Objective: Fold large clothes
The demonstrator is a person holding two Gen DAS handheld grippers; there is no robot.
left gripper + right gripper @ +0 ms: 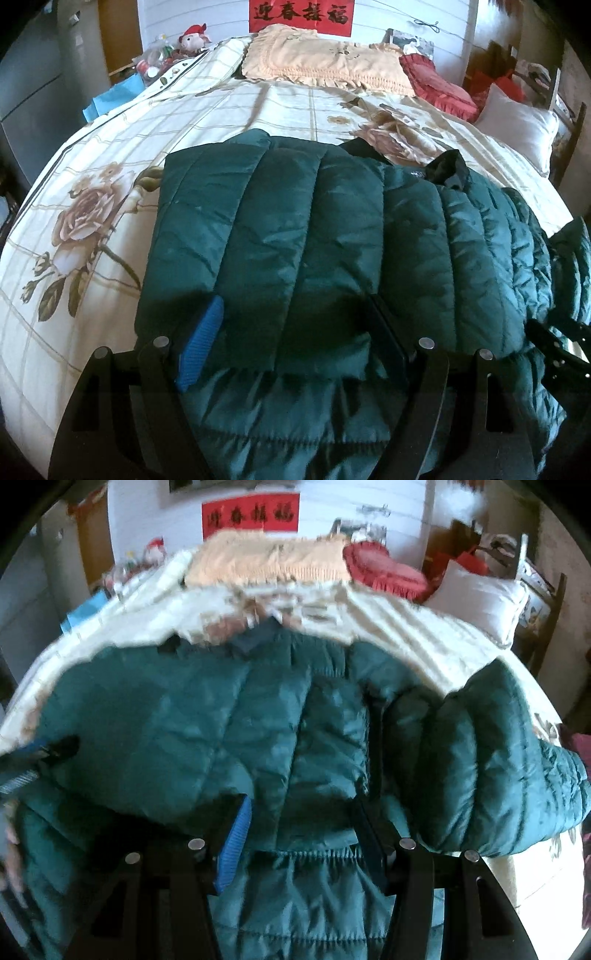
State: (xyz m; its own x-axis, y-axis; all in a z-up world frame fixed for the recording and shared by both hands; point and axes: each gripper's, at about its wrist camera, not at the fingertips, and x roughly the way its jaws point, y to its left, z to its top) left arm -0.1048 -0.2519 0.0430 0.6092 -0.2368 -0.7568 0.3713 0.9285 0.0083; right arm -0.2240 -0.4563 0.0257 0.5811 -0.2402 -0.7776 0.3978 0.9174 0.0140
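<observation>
One green jacket (295,229) on bed (92,155) — two grippers, left (291,332), right (303,827).

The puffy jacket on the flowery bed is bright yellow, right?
Not quite. The puffy jacket is dark green, not yellow, as the left wrist view shows. It does lie on the flowery bed.

Red wall banner (300,15) w/ black chars: 迎春接福.
</observation>
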